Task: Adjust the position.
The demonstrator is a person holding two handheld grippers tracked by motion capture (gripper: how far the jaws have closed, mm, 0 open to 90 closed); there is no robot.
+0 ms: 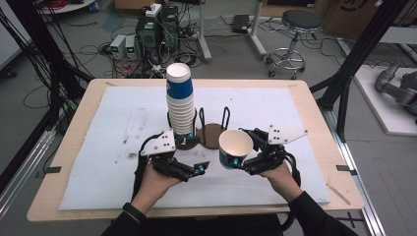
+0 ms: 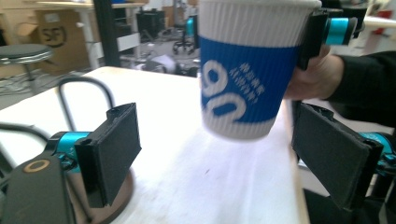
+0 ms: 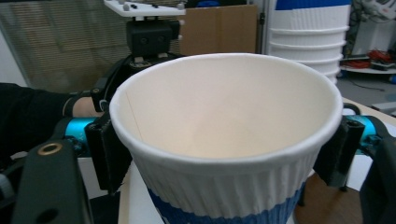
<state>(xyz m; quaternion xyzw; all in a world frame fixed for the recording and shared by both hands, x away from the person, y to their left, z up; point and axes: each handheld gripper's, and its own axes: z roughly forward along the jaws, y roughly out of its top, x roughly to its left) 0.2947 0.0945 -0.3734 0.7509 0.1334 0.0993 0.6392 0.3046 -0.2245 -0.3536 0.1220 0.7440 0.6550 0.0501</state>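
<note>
My right gripper (image 1: 244, 149) had its fingers clamped on either side of a single paper cup (image 1: 235, 147), just under the rim, and held it clear of the desk (image 1: 98, 191), tilted with its mouth toward me. My left gripper (image 1: 196, 155) had its fingers apart and empty (the cup hung just beyond them, not between). Just left and far of both stood the tall cup stack (image 1: 180, 98) in the wire holder (image 1: 212, 129), on the white mat (image 1: 275, 105). I judged the step to be carrying the cup away from the stack. To do it well I needed a light squeeze, since ribbed paper buckles, and a level wrist before setting it down.
</note>
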